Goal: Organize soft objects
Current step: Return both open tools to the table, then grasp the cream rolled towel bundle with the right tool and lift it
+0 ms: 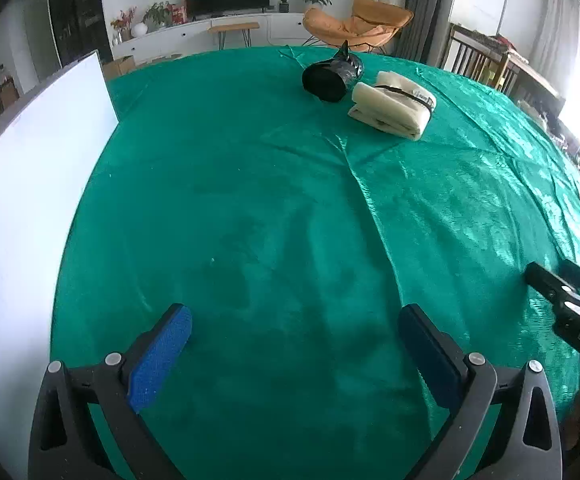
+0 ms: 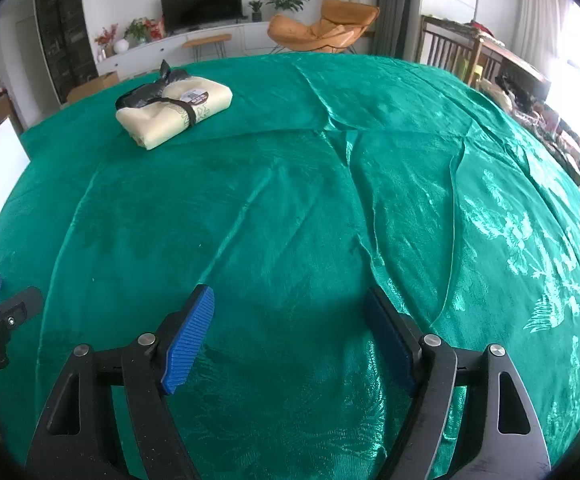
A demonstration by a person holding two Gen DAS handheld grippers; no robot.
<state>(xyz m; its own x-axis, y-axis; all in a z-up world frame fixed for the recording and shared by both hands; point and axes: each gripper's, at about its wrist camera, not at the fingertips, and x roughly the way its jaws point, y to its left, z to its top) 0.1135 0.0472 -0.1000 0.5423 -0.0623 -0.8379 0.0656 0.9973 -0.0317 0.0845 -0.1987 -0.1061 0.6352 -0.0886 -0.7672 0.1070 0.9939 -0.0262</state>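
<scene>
Both grippers empty; soft goods lie far up the table.

From my left gripper [image 1: 294,354], spread wide, the cream bundle [image 1: 392,108] sits at one o'clock, long axis toward eleven, touching the black roll [image 1: 330,76]. My right gripper [image 2: 290,338], released, sees the bundle at eleven o'clock. Neither looks clearly nearer.

The left gripper [image 1: 296,316] is a black plastic frame with two angular arms, each pierced by a triangular cut-out and pinned with round silver screw heads. Its fingers carry ribbed blue rubber pads [image 1: 157,354], bright on the lit one and darker navy on the shaded one. The right gripper [image 2: 290,300] has the same build: matte black linkage arms, silver pivot bolts, triangular openings and grooved blue pads [image 2: 187,338]. Seen from the side, its black body bears white lettering, partly readable.
</scene>
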